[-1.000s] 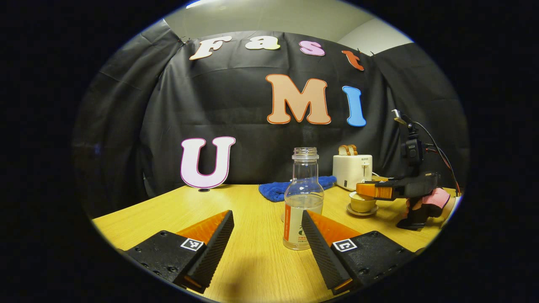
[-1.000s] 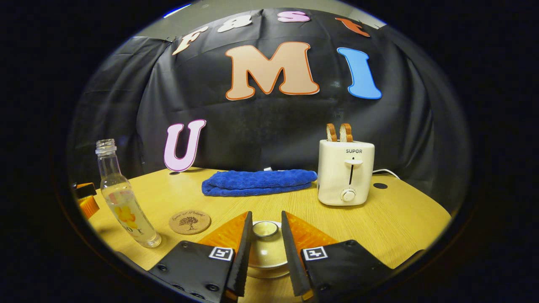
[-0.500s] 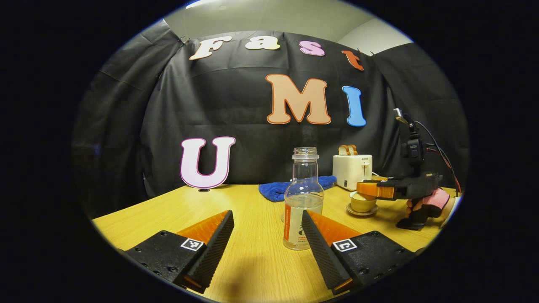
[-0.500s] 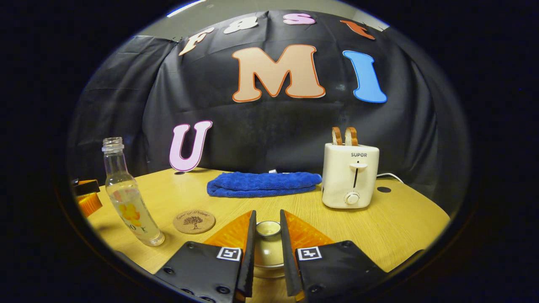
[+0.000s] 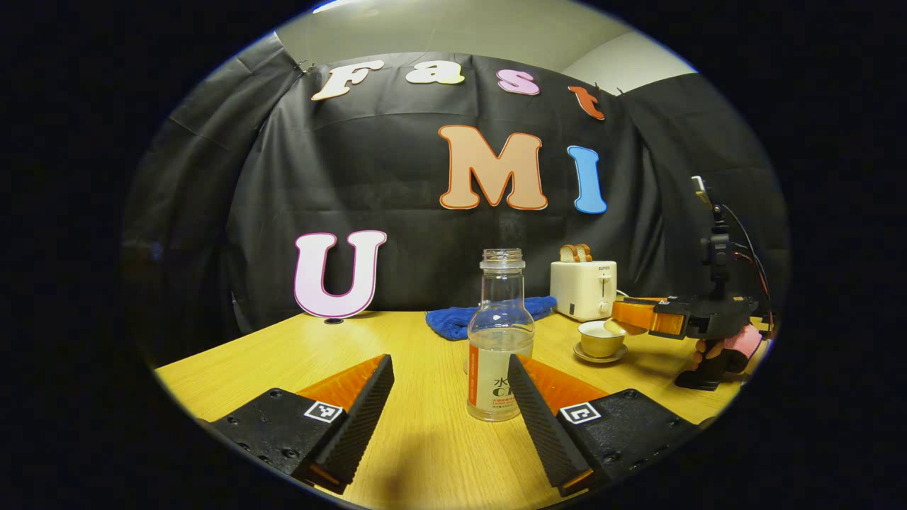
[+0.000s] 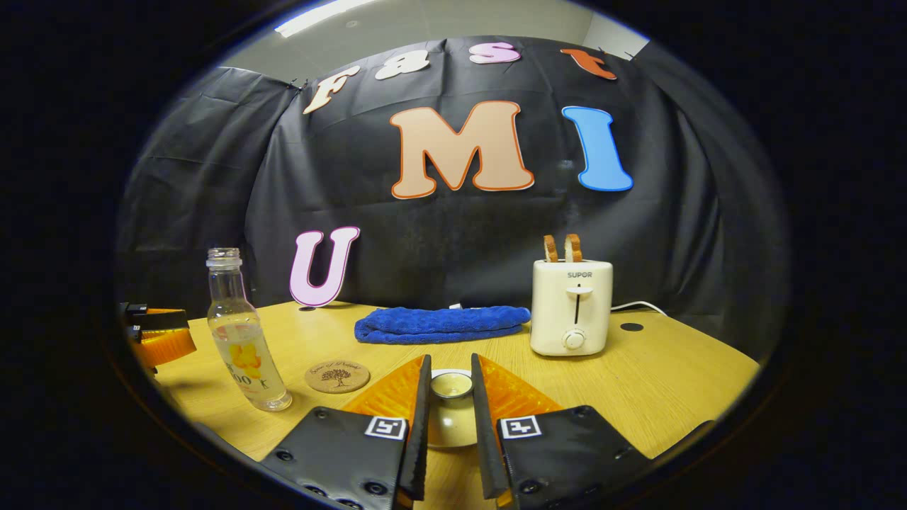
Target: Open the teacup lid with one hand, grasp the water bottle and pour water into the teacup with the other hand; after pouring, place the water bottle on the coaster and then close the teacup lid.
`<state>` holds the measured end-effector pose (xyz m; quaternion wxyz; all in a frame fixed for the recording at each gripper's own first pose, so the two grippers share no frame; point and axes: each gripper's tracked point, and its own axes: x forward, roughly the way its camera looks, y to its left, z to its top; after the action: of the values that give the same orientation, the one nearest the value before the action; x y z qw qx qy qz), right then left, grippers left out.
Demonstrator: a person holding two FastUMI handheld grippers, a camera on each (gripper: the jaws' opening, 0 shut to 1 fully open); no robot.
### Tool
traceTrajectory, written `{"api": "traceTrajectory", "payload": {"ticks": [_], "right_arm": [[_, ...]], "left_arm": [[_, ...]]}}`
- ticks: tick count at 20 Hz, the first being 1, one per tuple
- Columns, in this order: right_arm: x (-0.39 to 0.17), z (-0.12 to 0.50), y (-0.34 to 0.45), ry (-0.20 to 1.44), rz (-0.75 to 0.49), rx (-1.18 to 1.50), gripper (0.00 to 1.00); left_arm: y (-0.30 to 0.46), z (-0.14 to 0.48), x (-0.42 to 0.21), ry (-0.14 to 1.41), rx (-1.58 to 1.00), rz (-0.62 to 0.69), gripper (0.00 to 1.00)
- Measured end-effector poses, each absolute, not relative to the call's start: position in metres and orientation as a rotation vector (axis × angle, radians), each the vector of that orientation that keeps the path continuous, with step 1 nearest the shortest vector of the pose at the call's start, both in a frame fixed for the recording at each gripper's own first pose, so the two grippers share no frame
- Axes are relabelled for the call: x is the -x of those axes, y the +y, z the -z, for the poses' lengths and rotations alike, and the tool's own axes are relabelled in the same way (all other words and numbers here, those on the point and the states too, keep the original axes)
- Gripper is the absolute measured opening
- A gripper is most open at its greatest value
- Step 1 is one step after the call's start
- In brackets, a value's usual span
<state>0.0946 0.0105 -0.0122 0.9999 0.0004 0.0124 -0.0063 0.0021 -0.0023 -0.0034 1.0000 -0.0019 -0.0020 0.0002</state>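
Right gripper clamped by both fingers on the knob of the teacup lid, the lid held clear of the teacup, which stands on its saucer toward the desk's right edge, in front of the toaster; left gripper spread wide, its fingers apart and not touching the water bottle that stands upright just beyond them near the desk's front edge; the step in hand is judged to be lid removal, best done by carrying the lid level and aside so the cup mouth is free, while the left fingers advance to flank the bottle's labelled lower body before closing; bottle of clear glass or plastic, uncapped, narrow-necked, partly filled; lid and cup glazed, pale and rounded; coaster a flat round disc beside the bottle; desk of smooth light wood grain; blue cloth plush, folded at the back edge
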Motion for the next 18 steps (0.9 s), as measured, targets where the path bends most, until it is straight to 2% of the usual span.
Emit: {"api": "traceTrajectory", "payload": {"ticks": [11, 18], "right_arm": [[-0.019, 0.004, -0.013, -0.006, 0.073, 0.004, 0.34], [0.005, 0.001, -0.031, -0.010, 0.120, 0.005, 0.34]], "left_arm": [[-0.023, 0.005, -0.024, 0.004, 0.005, 0.060, 0.95], [-0.036, 0.012, -0.053, 0.045, -0.002, 0.093, 0.95]]}}
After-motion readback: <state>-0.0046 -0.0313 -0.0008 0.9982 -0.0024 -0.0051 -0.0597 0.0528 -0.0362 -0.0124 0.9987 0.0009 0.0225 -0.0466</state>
